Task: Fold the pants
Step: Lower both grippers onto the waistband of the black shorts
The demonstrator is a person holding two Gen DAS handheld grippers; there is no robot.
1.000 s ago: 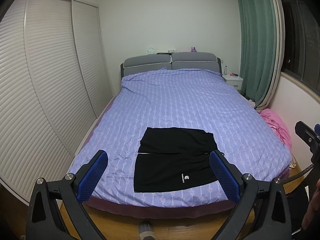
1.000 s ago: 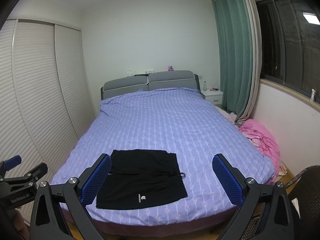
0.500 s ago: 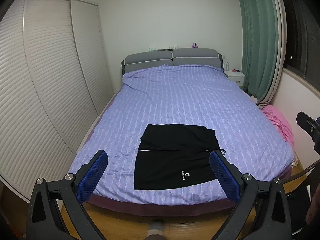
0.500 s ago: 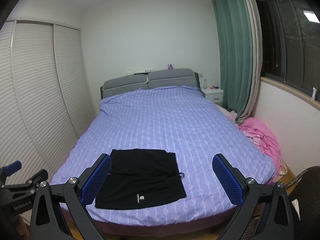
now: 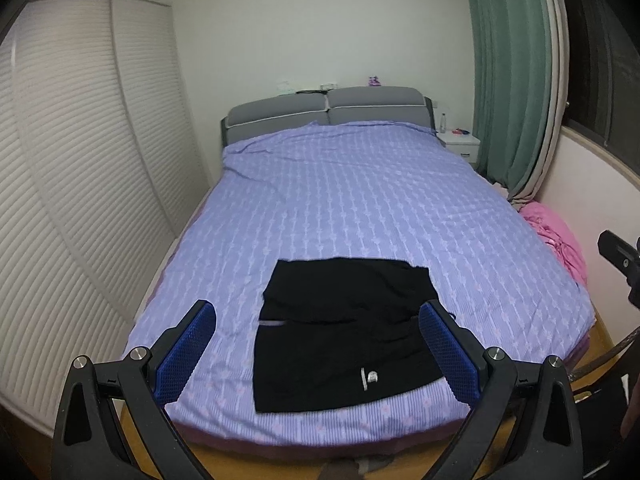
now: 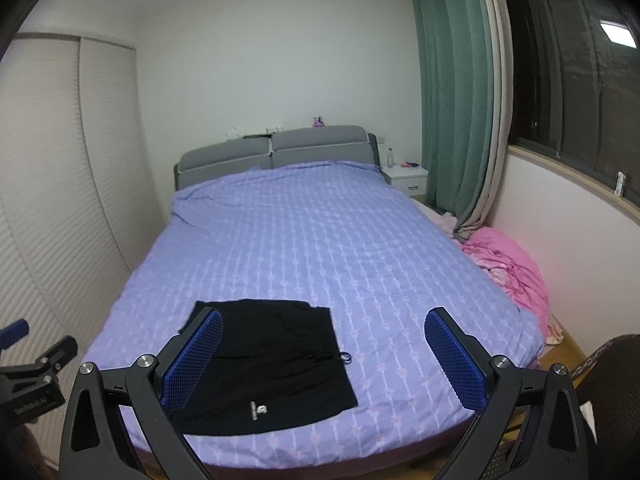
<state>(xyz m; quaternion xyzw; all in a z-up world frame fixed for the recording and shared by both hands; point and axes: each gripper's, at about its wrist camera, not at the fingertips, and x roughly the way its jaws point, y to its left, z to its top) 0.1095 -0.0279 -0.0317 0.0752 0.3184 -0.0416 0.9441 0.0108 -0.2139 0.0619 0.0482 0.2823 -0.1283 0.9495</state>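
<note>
Both my left claw (image 5: 316, 344) and right claw (image 6: 324, 354) hang spread and empty above the bed's (image 5: 360, 208) foot edge. The pants (image 5: 344, 332) lie folded near that edge; I judge a careless brush could drag them off.

Your left tongs (image 5: 318, 354) are spread wide, the two blue-padded fingers (image 5: 185, 354) far apart with nothing between them. They hang in the air off the foot of the bed (image 5: 360, 208), clear of the cover, pointing along its length towards the headboard. Your right tongs (image 6: 324, 360) are spread just as wide and grip nothing, held level off the same foot edge and aimed the same way. From the left camera, part of the right tongs shows at the far right edge; from the right camera, part of the left tongs shows at the lower left.
</note>
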